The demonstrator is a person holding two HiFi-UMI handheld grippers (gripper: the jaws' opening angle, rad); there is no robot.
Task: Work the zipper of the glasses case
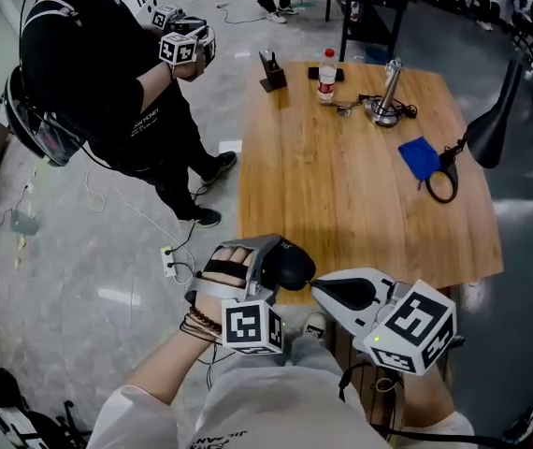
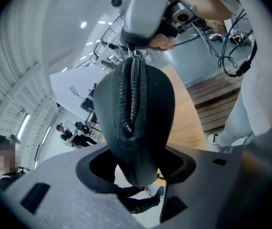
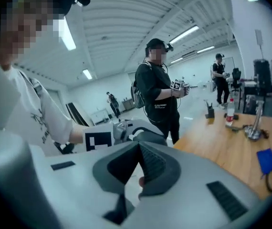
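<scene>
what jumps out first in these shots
A black glasses case fills the left gripper view, clamped in the left gripper, while the right gripper pinches its zipper pull. Beyond, a person in black stands beside the wooden table, upper left in the head view.

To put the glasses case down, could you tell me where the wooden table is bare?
The wooden table is bare across its near half and middle, up to the blue cloth. Its far edge is crowded: clear plastic bottle, silver metal stand, black holder.
</scene>
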